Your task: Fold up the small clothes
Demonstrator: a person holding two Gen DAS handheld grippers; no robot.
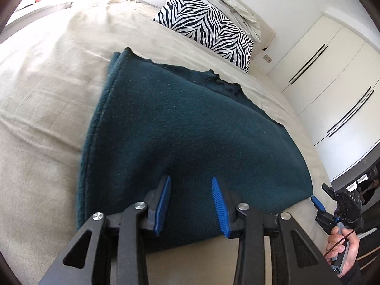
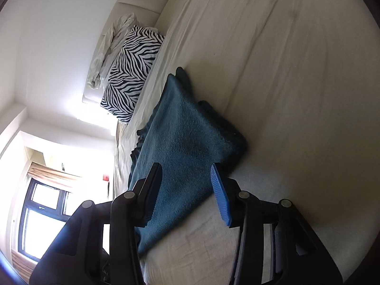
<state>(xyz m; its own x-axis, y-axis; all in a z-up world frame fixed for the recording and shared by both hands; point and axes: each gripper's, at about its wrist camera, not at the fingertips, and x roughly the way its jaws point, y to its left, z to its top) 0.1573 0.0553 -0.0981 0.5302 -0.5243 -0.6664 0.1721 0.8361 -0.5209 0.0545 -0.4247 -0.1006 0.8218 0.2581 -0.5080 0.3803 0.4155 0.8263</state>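
Teal fleece garment [image 1: 185, 128] being viewed folded on bed [image 1: 42, 99], long axis running ahead of left tool [image 1: 191, 185]; right tool [image 2: 186, 173] nearer its corner. Both tools released, nothing being grasped.

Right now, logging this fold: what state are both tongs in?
Left tongs: open, over the teal garment, gripping nothing.
Right tongs: open, empty.

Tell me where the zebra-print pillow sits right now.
The zebra-print pillow lies at the head of the bed, against a crumpled cream sheet, beyond the dark teal garment's far edge. In the right wrist view it appears upper left.
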